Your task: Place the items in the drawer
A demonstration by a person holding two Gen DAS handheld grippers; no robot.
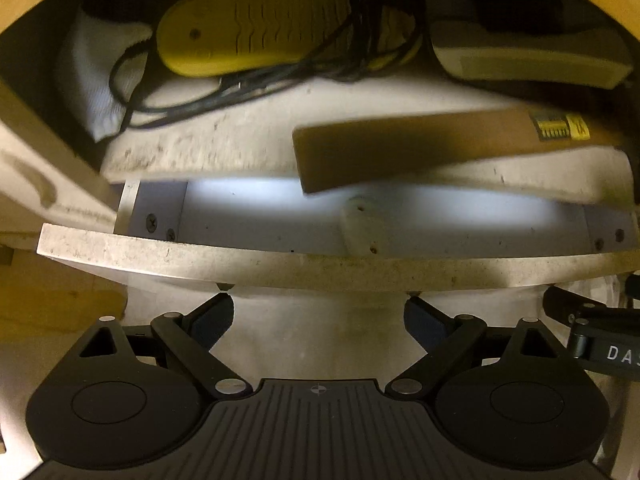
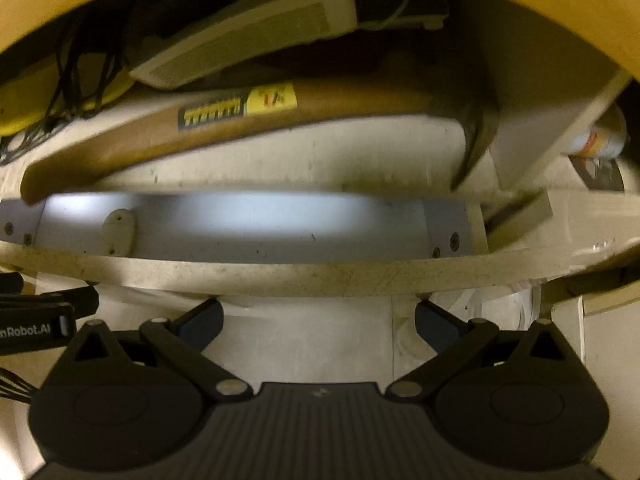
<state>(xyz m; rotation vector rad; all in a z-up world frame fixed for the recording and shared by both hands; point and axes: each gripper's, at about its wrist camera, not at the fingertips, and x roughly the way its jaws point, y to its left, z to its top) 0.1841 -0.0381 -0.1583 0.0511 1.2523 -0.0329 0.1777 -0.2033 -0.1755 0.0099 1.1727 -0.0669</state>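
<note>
Both grippers, left point(image 1: 319, 312) and right point(image 2: 319, 318), sit spread wide and empty, tips just under the drawer front point(image 1: 280, 268). Drawer is open straight ahead of both. Hammer point(image 2: 224, 128) already lies inside, long axis across the drawer, head toward the right wall, so the right gripper is nearer the head. Yellow shoe-shaped thing point(image 1: 248, 36) and cords point(image 1: 248, 80) sit at the back. Likely next: push shut.

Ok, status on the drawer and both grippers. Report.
Left gripper open, empty. Right gripper open, empty. Hammer lying in open drawer. Yellow device and cords behind it.
</note>
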